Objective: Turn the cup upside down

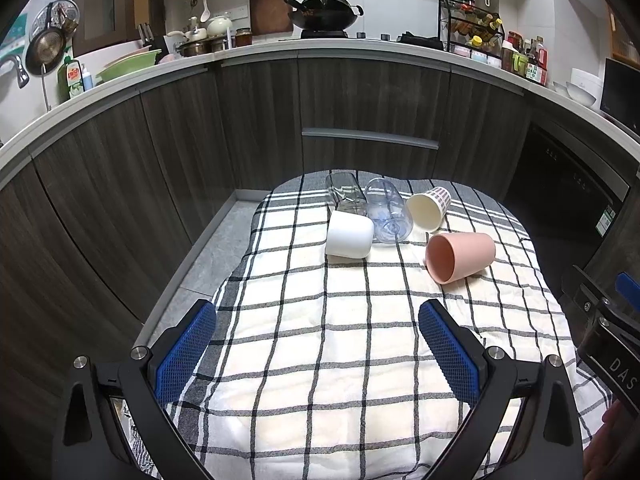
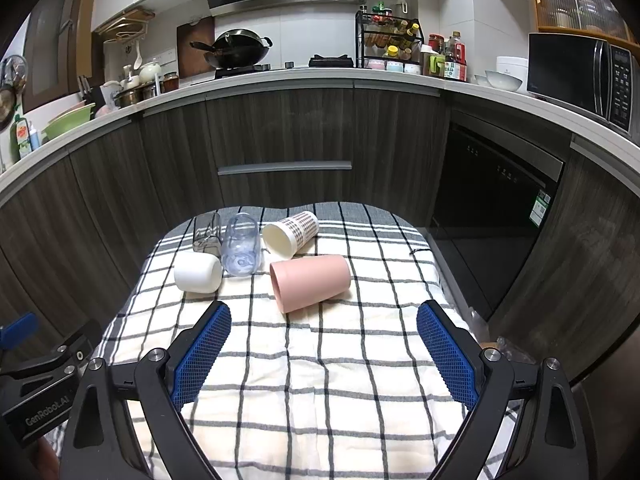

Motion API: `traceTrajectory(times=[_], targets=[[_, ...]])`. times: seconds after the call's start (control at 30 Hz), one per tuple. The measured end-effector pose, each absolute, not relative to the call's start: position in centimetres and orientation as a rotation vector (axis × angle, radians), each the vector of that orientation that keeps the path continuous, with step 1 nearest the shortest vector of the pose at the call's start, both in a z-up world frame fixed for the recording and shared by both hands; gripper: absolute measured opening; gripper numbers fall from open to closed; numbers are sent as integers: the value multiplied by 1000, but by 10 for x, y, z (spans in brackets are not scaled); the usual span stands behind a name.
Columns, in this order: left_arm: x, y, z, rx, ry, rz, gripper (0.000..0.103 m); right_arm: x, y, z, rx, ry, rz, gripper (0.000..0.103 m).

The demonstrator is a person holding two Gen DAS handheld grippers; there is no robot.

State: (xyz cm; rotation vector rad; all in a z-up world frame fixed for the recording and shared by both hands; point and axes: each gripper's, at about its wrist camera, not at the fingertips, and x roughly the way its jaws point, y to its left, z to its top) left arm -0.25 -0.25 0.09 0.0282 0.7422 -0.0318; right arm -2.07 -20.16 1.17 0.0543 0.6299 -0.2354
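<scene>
Several cups lie on a checked cloth (image 1: 320, 340) (image 2: 320, 360). A pink cup (image 1: 460, 256) (image 2: 310, 282) lies on its side, mouth toward me. A white cup (image 1: 349, 236) (image 2: 198, 272) stands mouth down. A clear bluish cup (image 1: 388, 210) (image 2: 241, 246), a dark clear glass (image 1: 345, 194) (image 2: 207, 232) and a patterned paper cup (image 1: 429, 207) (image 2: 291, 232) lie on their sides behind. My left gripper (image 1: 318, 320) is open and empty, short of the cups. My right gripper (image 2: 324, 322) is open and empty, just short of the pink cup.
The cloth covers a small table whose far edge is near dark wood cabinets (image 1: 360, 100). A dishwasher (image 2: 500, 192) stands to the right. The counter above holds a wok (image 2: 236, 50), a spice rack (image 2: 388, 44) and a microwave (image 2: 580, 76). The other gripper shows at the frame edge (image 1: 612, 340) (image 2: 36, 380).
</scene>
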Motion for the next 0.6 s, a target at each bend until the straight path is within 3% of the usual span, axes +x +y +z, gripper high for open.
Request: traceTrajectory(times=[0.6], targets=[[-2,-1,1,27,744,-29,103,-19,-201,10,60,631,-235,94]])
